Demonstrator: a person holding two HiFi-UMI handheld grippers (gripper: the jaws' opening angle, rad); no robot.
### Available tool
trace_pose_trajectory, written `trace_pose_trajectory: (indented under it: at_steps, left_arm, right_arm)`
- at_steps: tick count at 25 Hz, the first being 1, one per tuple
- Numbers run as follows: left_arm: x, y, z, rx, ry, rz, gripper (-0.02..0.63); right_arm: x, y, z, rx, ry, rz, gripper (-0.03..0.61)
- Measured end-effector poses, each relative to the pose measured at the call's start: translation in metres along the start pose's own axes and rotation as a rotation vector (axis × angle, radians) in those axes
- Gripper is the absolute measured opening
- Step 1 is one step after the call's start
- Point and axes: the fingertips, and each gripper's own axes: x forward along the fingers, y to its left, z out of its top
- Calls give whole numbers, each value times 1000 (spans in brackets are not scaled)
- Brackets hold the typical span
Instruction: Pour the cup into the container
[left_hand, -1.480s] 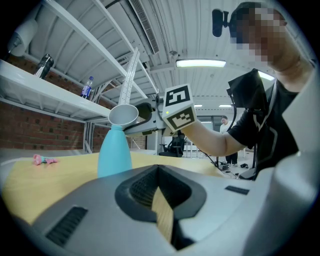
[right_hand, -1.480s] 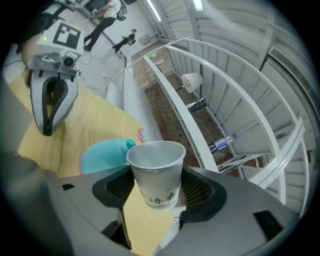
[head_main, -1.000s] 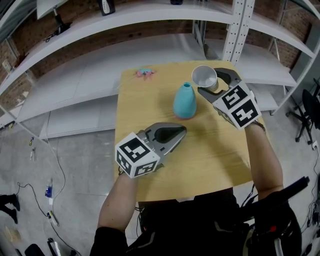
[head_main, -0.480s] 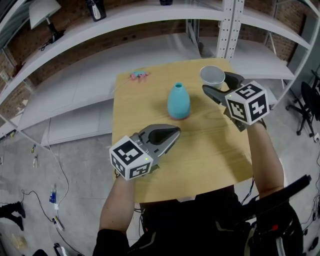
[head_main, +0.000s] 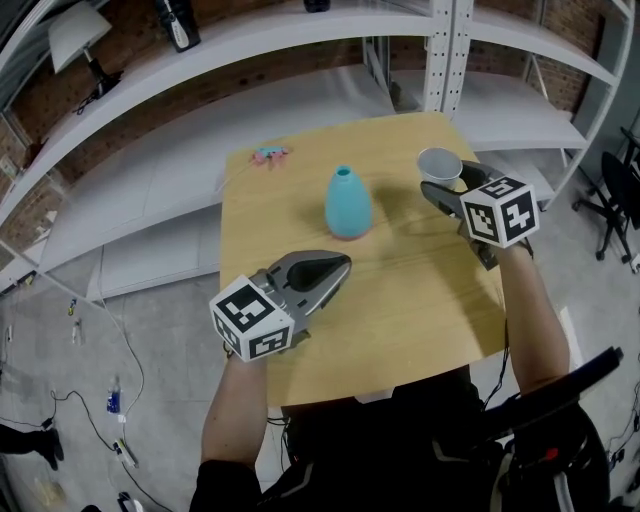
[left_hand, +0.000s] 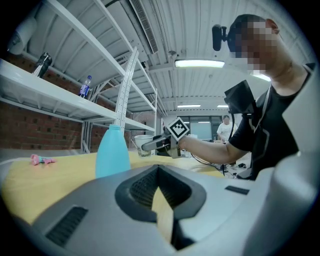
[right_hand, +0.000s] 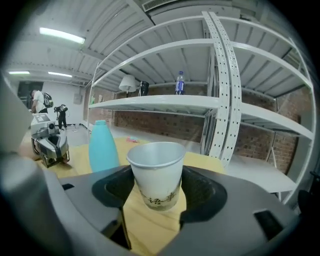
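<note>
Left side first: the left gripper (head_main: 343, 263) hangs over the wooden tabletop (head_main: 400, 300), roughly mid-table toward the left edge. Its jaws are pressed together with nothing in them, and they point at the far right corner. Up by the far left corner there's some small pink thing (head_main: 267, 154), too tiny to tell what it is. The container, a light blue narrow-necked vase (head_main: 347, 203), stands upright around the middle of the far half, well apart from both grippers. Over at the right edge near the far right corner, the right gripper (head_main: 452, 180) has its jaws pinching a white paper cup (head_main: 440, 163) from both sides, and the cup is upright with its mouth up. Can't tell if the cup's base touches the tabletop.
</note>
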Motion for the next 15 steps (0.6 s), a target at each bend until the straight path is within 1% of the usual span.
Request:
trace_pose_trajectory:
  at_steps: [7, 15]
  left_arm:
    - [1, -2, 0, 2, 1, -6, -9]
    - [0, -1, 1, 1, 0, -5, -9]
  right_arm:
    - [-8, -10, -22, 53, 20, -5, 295]
    - [-20, -7, -39, 100, 17, 11, 295]
